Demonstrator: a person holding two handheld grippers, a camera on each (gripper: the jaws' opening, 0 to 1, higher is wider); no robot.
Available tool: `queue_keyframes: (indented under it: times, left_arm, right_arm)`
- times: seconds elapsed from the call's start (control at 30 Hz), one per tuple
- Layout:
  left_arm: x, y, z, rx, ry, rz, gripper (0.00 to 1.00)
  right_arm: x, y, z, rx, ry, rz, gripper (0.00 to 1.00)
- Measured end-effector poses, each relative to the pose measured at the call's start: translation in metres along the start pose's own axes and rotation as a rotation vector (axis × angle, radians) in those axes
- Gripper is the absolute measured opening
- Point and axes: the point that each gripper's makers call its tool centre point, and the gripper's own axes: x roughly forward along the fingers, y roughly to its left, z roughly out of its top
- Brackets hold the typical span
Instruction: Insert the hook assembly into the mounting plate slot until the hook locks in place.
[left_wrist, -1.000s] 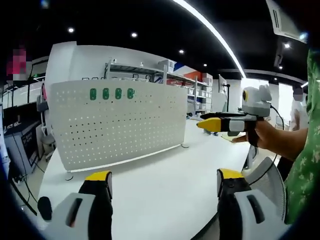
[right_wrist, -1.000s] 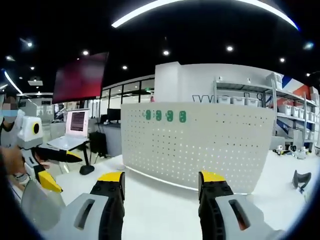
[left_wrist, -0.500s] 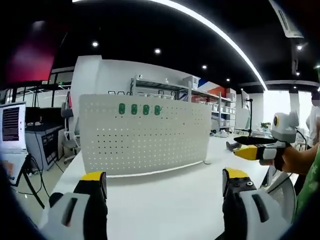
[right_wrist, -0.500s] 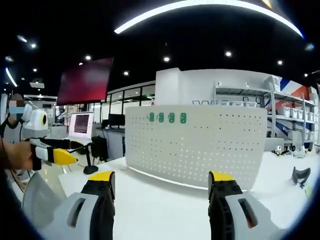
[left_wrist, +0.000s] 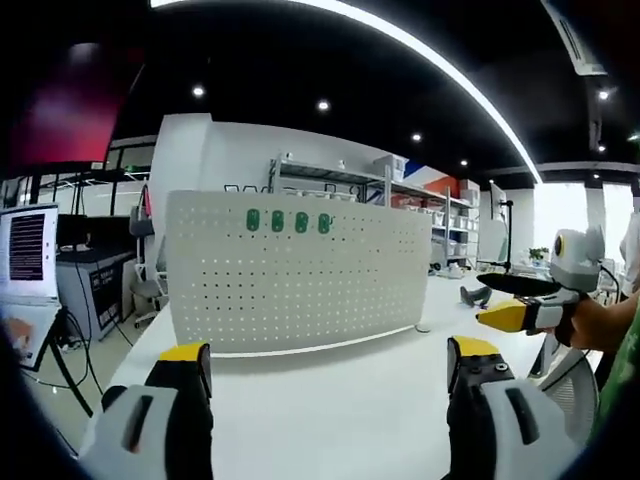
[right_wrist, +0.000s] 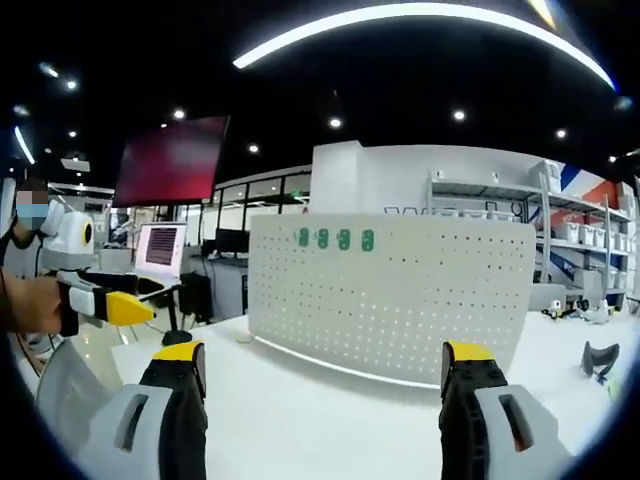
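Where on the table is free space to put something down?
The white table is bare from the pegboard to the left gripper; likewise before the right gripper. A dark object lies at the table's right end. Green hooks crowd only the pegboard's top.

The left gripper view looks level across the white table (left_wrist: 330, 400) toward the upright pegboard (left_wrist: 300, 275), seen from its left front, set well back. The right gripper view faces the same pegboard (right_wrist: 400, 290) from its right front, at a similar remove. Both share the board, its four green tags (right_wrist: 335, 238) (near the top edge) and the table (right_wrist: 320, 420).
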Motion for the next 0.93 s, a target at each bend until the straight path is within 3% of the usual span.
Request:
queue_keyframes:
  times: [0.93]
  left_arm:
    - [0.0005,0.0012,0.0061,0.001,-0.01,0.01,1.0]
  right_arm:
    - [-0.0027,-0.0005,0.0065,-0.005,-0.016,0.005,1.0]
